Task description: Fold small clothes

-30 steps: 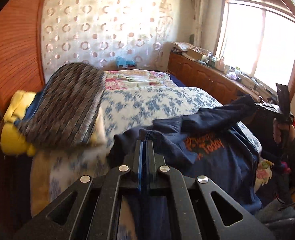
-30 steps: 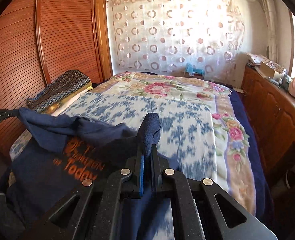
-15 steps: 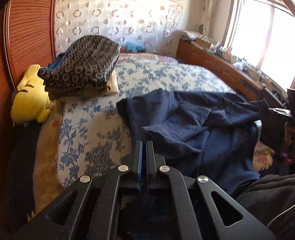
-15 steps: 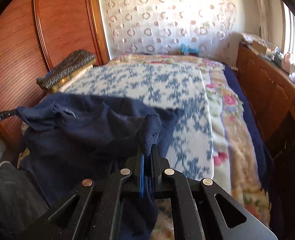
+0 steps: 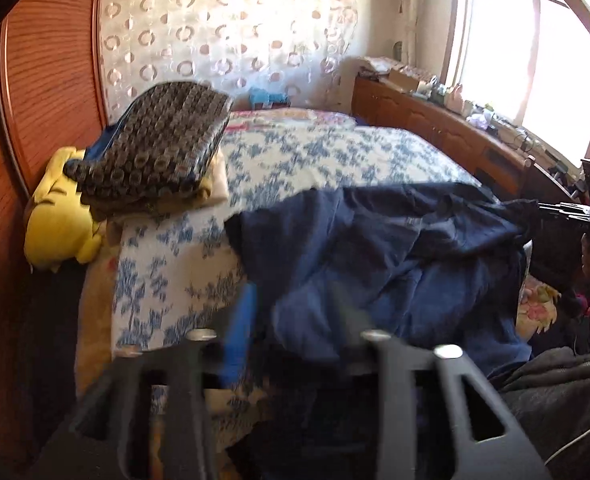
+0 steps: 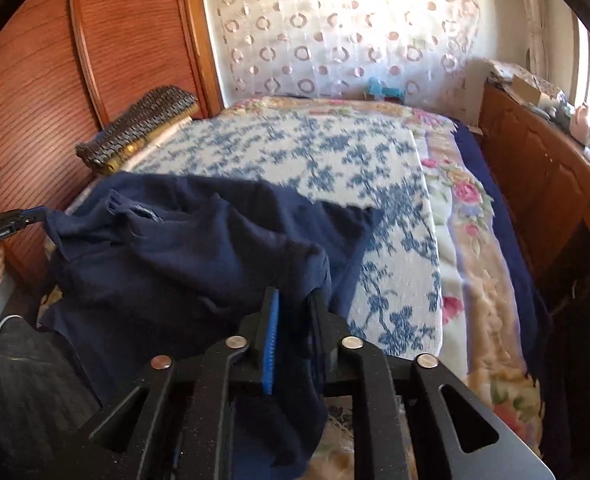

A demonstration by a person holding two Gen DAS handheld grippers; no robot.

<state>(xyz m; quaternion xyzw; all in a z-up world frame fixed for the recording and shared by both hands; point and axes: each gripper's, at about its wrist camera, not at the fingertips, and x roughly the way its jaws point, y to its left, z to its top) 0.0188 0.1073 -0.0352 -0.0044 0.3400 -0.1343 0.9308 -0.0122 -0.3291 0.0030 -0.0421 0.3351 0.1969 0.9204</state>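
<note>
A navy blue T-shirt [image 5: 395,248] lies rumpled over the near end of the bed; it also shows in the right wrist view [image 6: 183,248]. My left gripper [image 5: 295,320] is open, its jaws spread wide and blurred, with the shirt's edge lying between them. My right gripper [image 6: 295,320] is open too, jaws parted, with the shirt's cloth draped loosely between them. Each gripper shows at the edge of the other's view, the right one [image 5: 571,210] and the left one [image 6: 11,220].
The bed has a blue-and-white floral cover [image 6: 295,148]. A folded dark patterned blanket [image 5: 155,152] and a yellow plush toy [image 5: 59,220] sit at its left side by the wooden wardrobe [image 6: 35,80]. A wooden cabinet [image 6: 543,184] runs along the right.
Both grippers have gone from shut on the shirt to open. The shirt has dropped and spread over the near end of the bed, its printed side now out of sight.
</note>
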